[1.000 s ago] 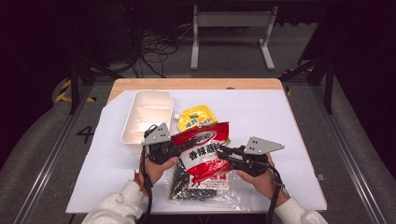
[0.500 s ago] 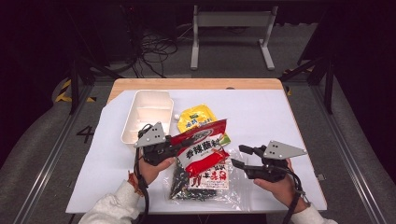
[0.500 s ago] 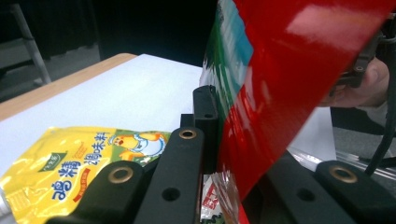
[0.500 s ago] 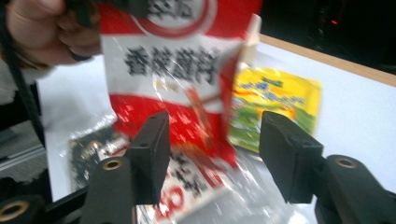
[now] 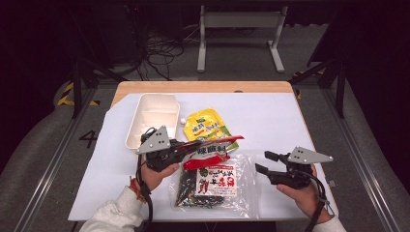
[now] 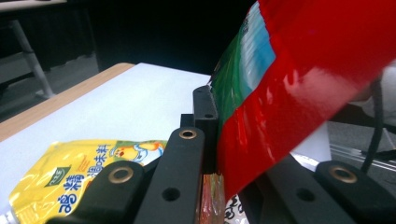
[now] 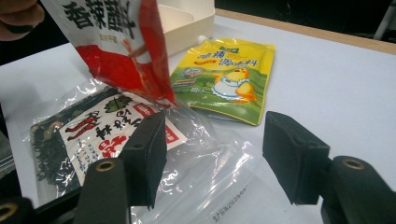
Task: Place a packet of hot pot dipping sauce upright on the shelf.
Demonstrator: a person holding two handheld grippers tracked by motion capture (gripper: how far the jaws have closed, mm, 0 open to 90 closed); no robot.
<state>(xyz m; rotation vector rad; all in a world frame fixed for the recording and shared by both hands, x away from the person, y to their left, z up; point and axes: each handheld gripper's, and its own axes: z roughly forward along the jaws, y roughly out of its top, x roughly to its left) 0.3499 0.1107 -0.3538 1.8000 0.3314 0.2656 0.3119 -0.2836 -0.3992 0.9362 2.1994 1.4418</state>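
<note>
Left tool [image 5: 181, 147] clamps the red packet [image 5: 208, 154] by its edge, holding it lifted clear over the clear seaweed bag [image 5: 212, 186]. Right tool [image 5: 263, 162], jaws just opened and empty, sits right of that bag, apparently having let go. Yellow pouch [image 5: 208, 128] lies beyond on the counter [image 5: 270, 116].

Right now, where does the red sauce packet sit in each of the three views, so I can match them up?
High view: the red packet is mid-table, clamped at its left end in the left gripper, lifted over the clear bag.
Left gripper view: it covers the upper right, pinched between the black jaws.
Right gripper view: it hangs at top left.
Shared landmark: the yellow pouch.
</note>
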